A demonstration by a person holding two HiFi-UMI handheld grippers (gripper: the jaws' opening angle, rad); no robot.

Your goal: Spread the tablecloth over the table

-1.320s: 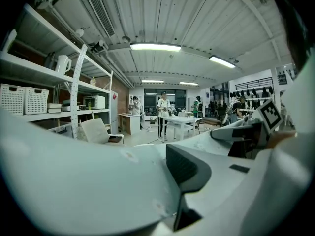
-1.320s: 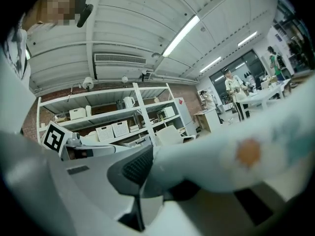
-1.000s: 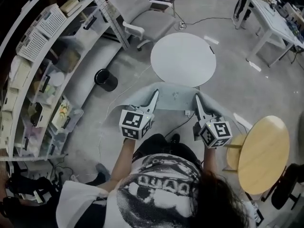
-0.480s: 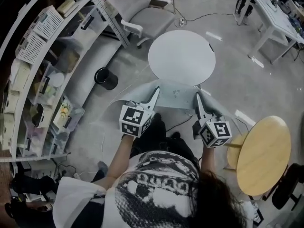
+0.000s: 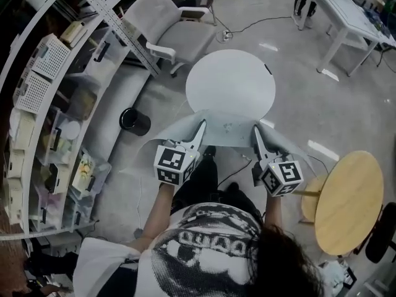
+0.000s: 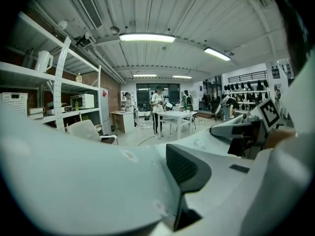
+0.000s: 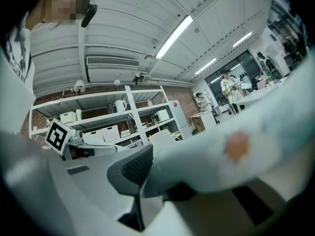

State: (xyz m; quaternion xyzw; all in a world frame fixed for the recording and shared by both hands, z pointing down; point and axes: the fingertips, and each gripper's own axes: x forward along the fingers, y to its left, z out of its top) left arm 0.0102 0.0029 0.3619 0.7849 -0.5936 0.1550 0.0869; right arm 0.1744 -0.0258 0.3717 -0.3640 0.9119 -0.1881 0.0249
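Note:
A pale blue-grey tablecloth [image 5: 226, 130] hangs stretched between my two grippers, just in front of the round white table [image 5: 230, 79]. Its far edge reaches the table's near rim. My left gripper [image 5: 200, 126] is shut on the cloth's left edge, and in the left gripper view the tablecloth [image 6: 83, 176] fills the space against the dark pad [image 6: 184, 167]. My right gripper [image 5: 255, 131] is shut on the right edge. In the right gripper view the tablecloth [image 7: 221, 151], with an orange spot, is pinched beside the dark pad [image 7: 132, 170].
A grey armchair [image 5: 176, 33] stands behind the round table. Long shelving [image 5: 49, 104] runs down the left, with a black bin [image 5: 136, 121] beside it. A round wooden table [image 5: 346, 200] is close on my right. White desk [image 5: 346, 14] at the far right; cables lie on the floor.
Both grippers have carried the stretched cloth forward towards the round white table, and the person has stepped along with them. Both grips on the cloth are unchanged.

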